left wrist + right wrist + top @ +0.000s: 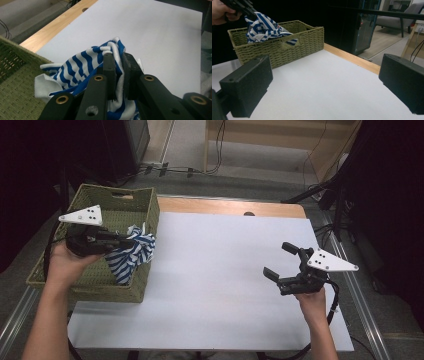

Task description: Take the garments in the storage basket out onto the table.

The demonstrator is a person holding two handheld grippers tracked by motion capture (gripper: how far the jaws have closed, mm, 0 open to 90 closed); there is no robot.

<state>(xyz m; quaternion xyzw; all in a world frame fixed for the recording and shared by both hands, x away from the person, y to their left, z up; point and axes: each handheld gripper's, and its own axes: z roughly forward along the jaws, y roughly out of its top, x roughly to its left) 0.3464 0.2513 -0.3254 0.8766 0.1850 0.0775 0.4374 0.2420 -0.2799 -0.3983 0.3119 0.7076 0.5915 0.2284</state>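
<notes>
A blue-and-white striped cloth [131, 253] hangs bunched above the right side of a green woven basket [95, 285]. My left gripper [131, 239] is shut on the cloth, which shows pinched between the black jaws in the left gripper view [119, 65]. In the right gripper view the striped cloth [264, 27] droops over the near wall of the basket [307, 37]. My right gripper [280, 261] hovers open over the right side of the white sheet [210, 270], with nothing between its jaws.
The white sheet covers a wooden table [225, 206] whose bare strip shows at the back edge. Cables [165, 169] run across the floor behind. Dark equipment [370, 180] stands at the right, and a dark cabinet [352, 27] lies beyond the table.
</notes>
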